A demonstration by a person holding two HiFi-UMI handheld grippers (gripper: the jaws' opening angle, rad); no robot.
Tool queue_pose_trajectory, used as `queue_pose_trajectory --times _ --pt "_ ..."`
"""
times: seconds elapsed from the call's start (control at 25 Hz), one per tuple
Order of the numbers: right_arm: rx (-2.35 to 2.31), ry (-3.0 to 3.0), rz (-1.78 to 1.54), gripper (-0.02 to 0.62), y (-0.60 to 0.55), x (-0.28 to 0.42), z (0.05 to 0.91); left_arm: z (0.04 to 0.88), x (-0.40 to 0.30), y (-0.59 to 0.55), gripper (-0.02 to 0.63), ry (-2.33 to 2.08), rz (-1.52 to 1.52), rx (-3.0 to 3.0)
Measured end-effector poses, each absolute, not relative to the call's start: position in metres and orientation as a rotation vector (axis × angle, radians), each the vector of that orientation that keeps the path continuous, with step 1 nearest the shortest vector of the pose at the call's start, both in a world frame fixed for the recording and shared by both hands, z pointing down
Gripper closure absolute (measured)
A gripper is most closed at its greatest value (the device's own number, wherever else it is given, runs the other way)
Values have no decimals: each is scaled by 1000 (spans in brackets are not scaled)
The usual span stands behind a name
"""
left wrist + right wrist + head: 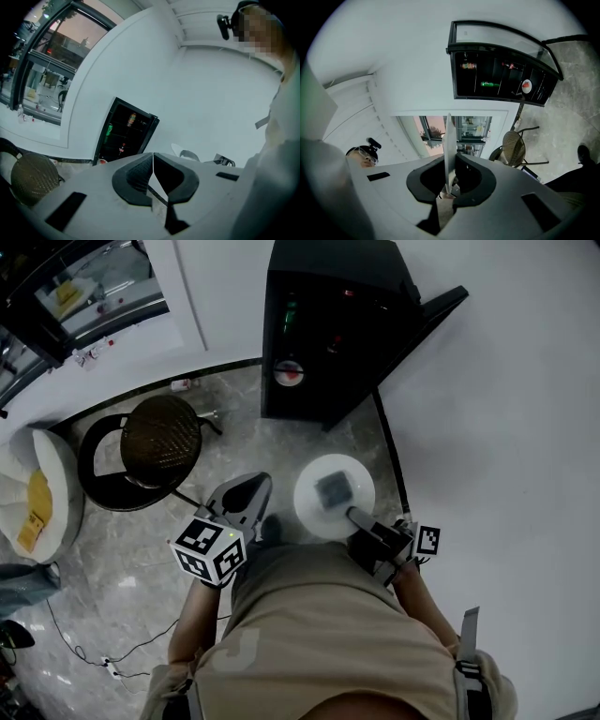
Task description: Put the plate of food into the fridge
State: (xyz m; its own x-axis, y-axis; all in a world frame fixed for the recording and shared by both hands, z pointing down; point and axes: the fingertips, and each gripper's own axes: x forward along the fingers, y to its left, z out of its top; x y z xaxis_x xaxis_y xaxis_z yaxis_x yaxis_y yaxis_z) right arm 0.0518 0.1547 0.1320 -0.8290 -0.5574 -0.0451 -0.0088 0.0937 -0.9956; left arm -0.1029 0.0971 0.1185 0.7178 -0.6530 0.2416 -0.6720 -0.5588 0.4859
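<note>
The plate of food (314, 512), pinched at its rim farthest from the fridge (323, 334) by the right gripper's (356, 517) jaws, is near the fridge's open front, which lies straight ahead of those jaws, while the left gripper (246, 495), jaws pressed together on nothing, is equally near the fridge.

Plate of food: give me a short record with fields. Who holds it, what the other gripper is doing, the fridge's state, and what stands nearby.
item: white round plate carrying a dark square piece of food
held by: right gripper, jaws closed on the plate's rim
other hand: left gripper, jaws together with nothing between them
fridge: black, door swung open, bottles inside
plate position: outside the fridge, above the floor in front of it
nearby: round wicker chair
</note>
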Motion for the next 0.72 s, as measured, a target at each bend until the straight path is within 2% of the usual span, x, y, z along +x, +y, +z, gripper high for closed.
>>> queue_pose_trajectory --times 0.72 --pt "-621 2008 -1799 561 94 30 148 123 -103 54 589 -816 -30 2398"
